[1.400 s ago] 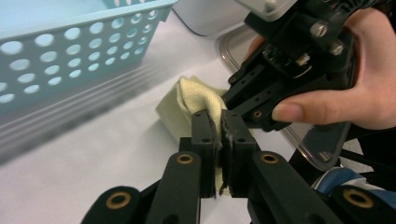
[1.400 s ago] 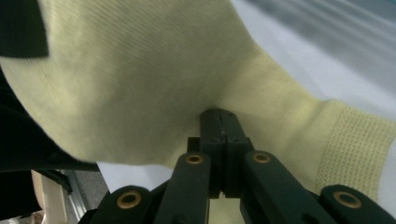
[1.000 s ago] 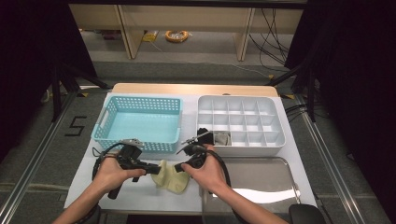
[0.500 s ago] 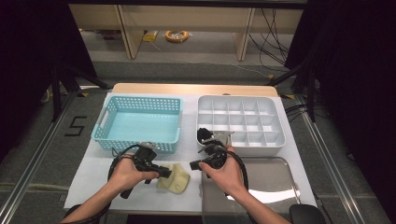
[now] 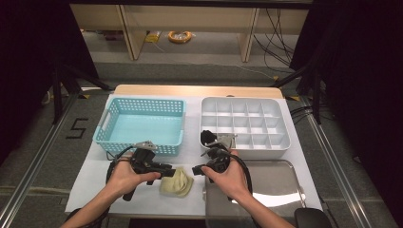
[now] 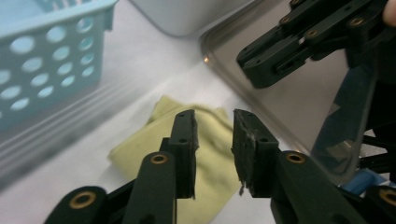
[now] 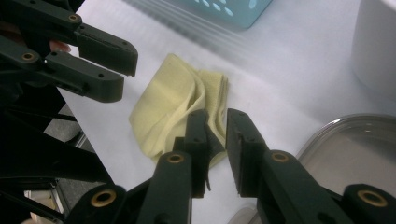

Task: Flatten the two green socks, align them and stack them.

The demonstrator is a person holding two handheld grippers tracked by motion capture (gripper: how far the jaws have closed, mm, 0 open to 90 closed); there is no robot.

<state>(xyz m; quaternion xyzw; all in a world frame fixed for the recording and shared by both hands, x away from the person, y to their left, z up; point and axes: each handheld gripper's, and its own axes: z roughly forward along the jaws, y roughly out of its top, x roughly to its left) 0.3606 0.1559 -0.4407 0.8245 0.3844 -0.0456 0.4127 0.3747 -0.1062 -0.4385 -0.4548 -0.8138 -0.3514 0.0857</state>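
Pale yellow and loosely folded, the cloth (image 5: 177, 182) is laid on the white table cover (image 5: 85, 190), in front of the blue basket (image 5: 142, 126) and just left of the steel tray (image 5: 278, 185). It is flanked by the two grippers. The left gripper (image 5: 167, 171) is held at the cloth's left edge, its jaws parted by a small gap after having just been opening; nothing is pinched between them, the cloth being seen beyond them in the left gripper view (image 6: 205, 154). The right gripper (image 5: 196, 170) is held at the cloth's right edge, its jaws likewise just opened and standing apart, with the cloth (image 7: 177, 107) lying free ahead of them. The white compartment box (image 5: 247, 124) is set behind the tray
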